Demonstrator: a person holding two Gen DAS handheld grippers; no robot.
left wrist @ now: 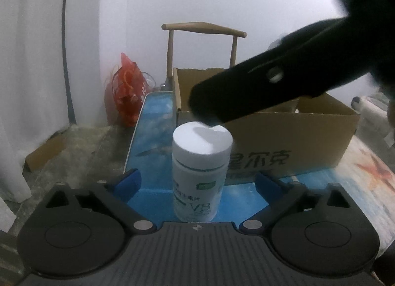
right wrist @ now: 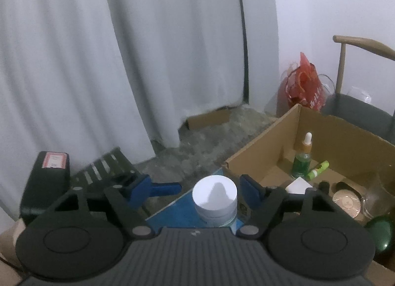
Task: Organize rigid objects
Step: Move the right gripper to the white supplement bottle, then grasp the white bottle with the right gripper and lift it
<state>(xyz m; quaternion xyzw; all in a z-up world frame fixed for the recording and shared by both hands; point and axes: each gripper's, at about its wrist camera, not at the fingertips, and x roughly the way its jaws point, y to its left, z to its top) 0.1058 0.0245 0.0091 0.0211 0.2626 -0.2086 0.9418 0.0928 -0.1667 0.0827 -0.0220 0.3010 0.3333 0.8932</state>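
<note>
Both the left gripper [left wrist: 197, 182] and right gripper [right wrist: 195, 188] hang spread wide around the upright white-capped bottle [left wrist: 201, 170], untouched, near the table's [left wrist: 158, 110] left edge beside the cardboard box [left wrist: 291, 142]

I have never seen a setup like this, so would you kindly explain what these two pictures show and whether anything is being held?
There is no robot: a person holds a two-fingered tool in each hand, each with a camera looking along its blue-tipped fingers. One picture comes from the left gripper, the other from the right gripper. A white-capped bottle stands upright on the blue table mat, between both sets of open jaws, held by neither. Behind it sits a cardboard box containing a dropper bottle and other small items.
</note>
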